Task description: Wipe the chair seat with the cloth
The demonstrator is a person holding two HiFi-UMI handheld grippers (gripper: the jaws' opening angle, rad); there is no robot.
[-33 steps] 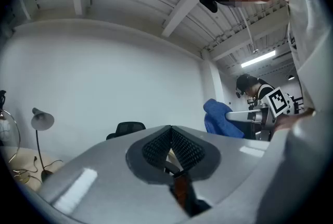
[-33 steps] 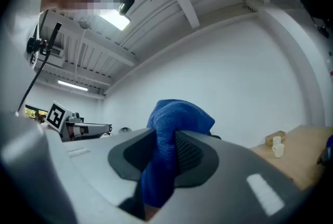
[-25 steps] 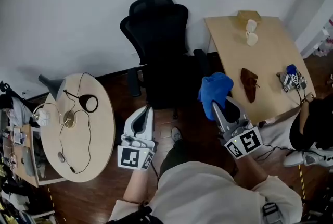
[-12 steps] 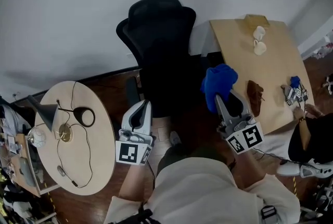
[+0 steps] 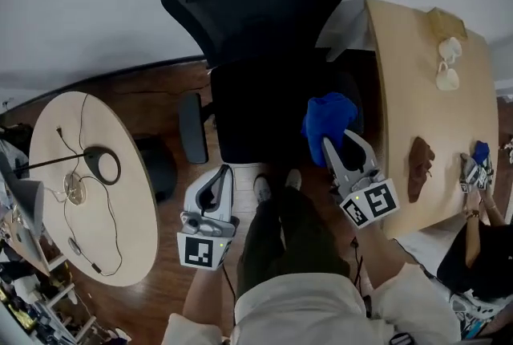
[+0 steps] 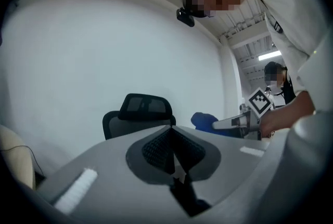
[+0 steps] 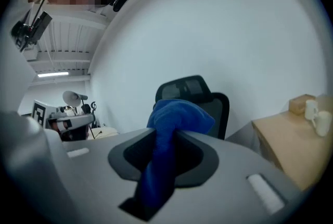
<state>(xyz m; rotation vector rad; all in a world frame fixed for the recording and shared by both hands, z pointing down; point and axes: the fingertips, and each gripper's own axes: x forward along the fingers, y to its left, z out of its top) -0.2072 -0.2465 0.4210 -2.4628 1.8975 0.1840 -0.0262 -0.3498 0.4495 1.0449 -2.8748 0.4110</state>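
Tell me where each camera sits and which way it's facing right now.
Head view: on the person's head, looking steeply down at the chair; shows their legs, left gripper and right gripper.
Left gripper view: on the left gripper, facing the chair over its shut fingers.
Right gripper view: on the right gripper, facing the chair past the blue cloth it clamps.
Shared: both gripper views show the chair.

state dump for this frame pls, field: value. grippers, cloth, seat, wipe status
left gripper: jaws together, empty, just off the seat's front left corner
right gripper: shut on the cloth
cloth: blue, bunched, at the seat's right edge; contact can't be told
chair seat: black, nothing lying on it
wipe status: no stroke visible yet
surroundings: round table to the left, wooden table to the right
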